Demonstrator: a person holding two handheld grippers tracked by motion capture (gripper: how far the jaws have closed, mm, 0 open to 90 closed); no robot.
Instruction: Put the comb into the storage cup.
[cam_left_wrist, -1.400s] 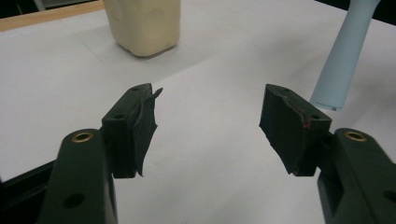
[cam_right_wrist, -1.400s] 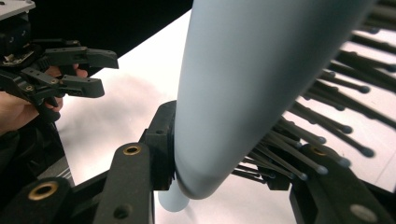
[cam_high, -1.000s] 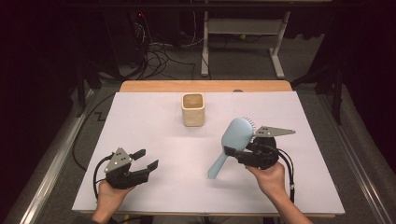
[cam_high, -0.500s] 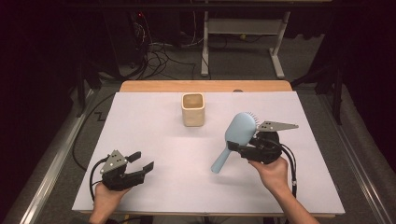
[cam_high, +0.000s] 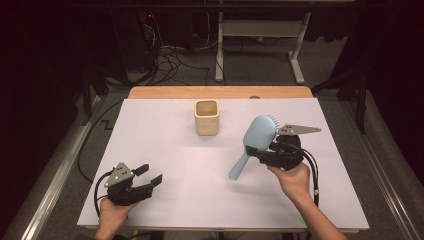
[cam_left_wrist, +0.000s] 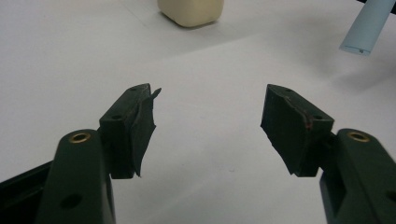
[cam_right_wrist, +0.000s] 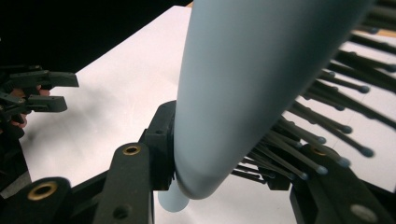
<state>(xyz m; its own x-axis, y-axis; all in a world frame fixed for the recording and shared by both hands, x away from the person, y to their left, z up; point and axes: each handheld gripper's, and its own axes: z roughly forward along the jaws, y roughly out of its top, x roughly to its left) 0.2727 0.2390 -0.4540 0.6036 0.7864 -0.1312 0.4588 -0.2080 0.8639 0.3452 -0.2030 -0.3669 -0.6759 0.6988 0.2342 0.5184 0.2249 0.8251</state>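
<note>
A tabletop (cam_high: 165, 95) of light wood sits under a large white sheet (cam_high: 200, 195) that covers nearly all of it, leaving a narrow wooden strip bare along the far edge. A small cream-coloured square cup (cam_high: 206, 117) stands upright on the sheet, near the far edge and about midway across. The sheet lies flat, its near edge running along the person's side.

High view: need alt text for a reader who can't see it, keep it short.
A person's right gripper is clamped on a pale blue hairbrush, holding it lifted over a white table with the handle angled down toward the left. The left gripper rests open and empty near the table's front left, and a cream square cup stands near the far middle.
</note>
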